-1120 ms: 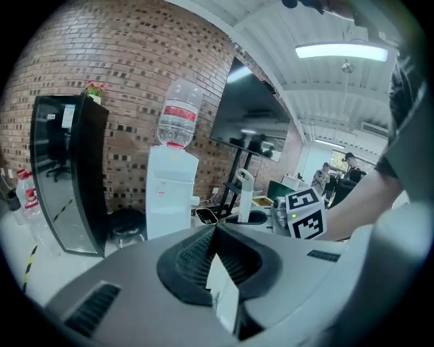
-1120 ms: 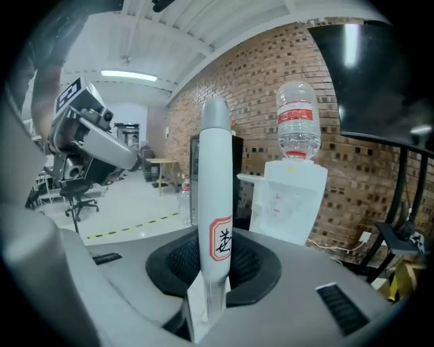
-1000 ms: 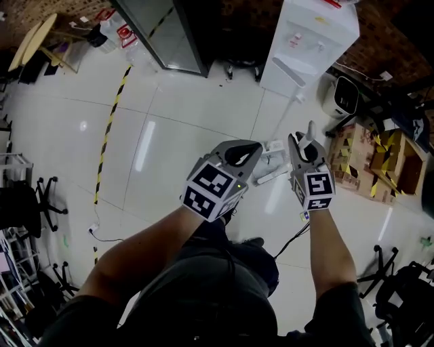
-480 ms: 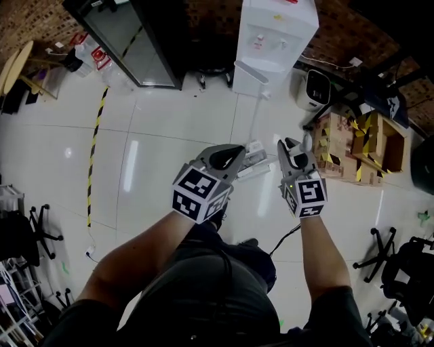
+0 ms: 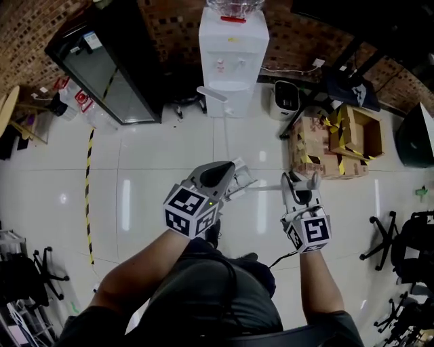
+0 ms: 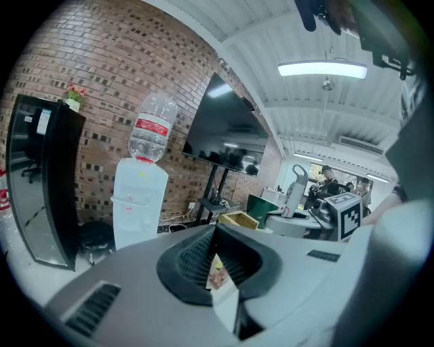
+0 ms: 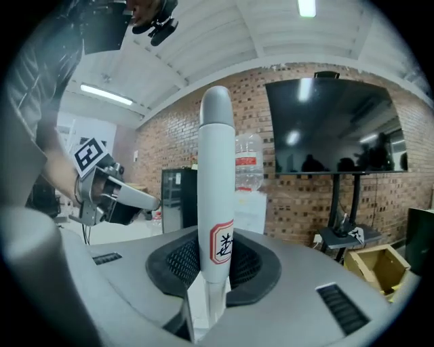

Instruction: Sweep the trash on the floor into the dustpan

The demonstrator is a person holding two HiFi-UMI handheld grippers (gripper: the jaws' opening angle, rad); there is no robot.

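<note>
Two grippers are held out at waist height over a glossy white tiled floor [image 5: 169, 156], seen from above. A pale broom handle [image 7: 215, 169] is clamped by the right hand-held gripper [image 5: 302, 187], whose jaws are closed firmly on it. The handle stands upright between the ribbed pads. Its rounded top rises above the jaws, a red-bordered label [image 7: 222, 245] sits at pad level, and a thinner shaft runs on below.

The jaws of the left hand-held gripper [image 5: 227, 173] are drawn nearly together, with a narrow white plastic piece [image 6: 226, 306] pinched low in the gap. What that piece belongs to cannot be told. In the head view, more white parts are seen just off this gripper's tips.

Surroundings noted:
- A water dispenser [image 5: 232, 61] with an upturned bottle is set against the brick wall [image 5: 169, 20], straight ahead.
- A black glass-door cabinet [image 5: 102, 74] is placed to its left.
- Cardboard boxes [image 5: 332, 139] are stacked on the floor to the right.
- Yellow-black tape [image 5: 87, 183] is laid along the tiles at left.
- A dark screen [image 7: 332, 129] is mounted before the brick wall.
</note>
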